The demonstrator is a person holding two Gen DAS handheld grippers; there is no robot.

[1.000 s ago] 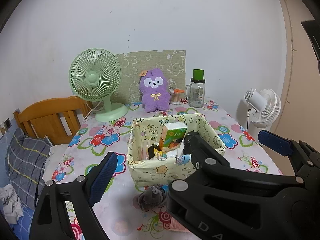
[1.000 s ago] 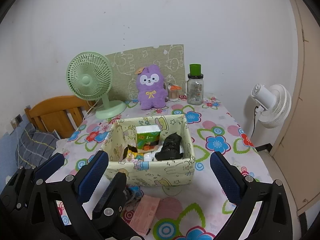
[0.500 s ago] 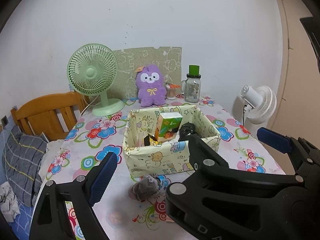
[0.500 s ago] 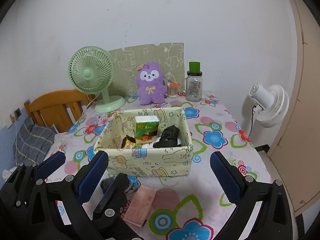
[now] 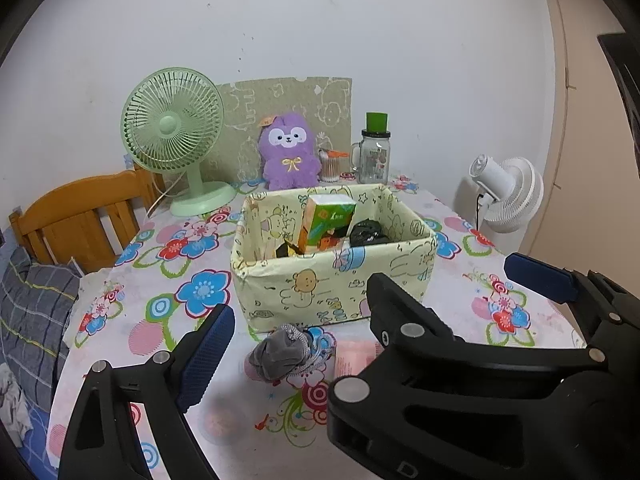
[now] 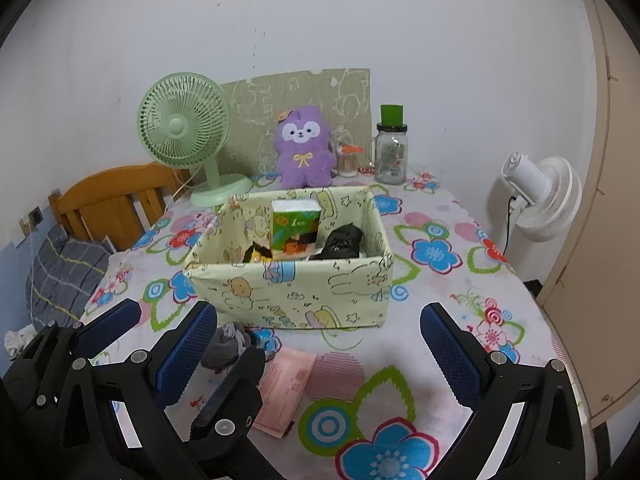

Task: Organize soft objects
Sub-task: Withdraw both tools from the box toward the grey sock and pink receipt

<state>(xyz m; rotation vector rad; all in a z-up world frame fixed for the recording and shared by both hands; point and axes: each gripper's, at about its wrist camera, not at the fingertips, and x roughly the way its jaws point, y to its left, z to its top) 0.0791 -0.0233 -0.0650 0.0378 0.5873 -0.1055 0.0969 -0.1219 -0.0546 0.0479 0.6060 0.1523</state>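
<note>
Two tools, left tool and right tool, both spread empty above the tabletop, presumably staging to bin the grey sock and pink pack lying before the box.

You see a pale yellow cartoon-printed box, a grey sock, a pink packet, a purple plush, and a flowered counter.

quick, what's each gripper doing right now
left gripper: open, holding nothing.
right gripper: open, holding nothing.
</note>
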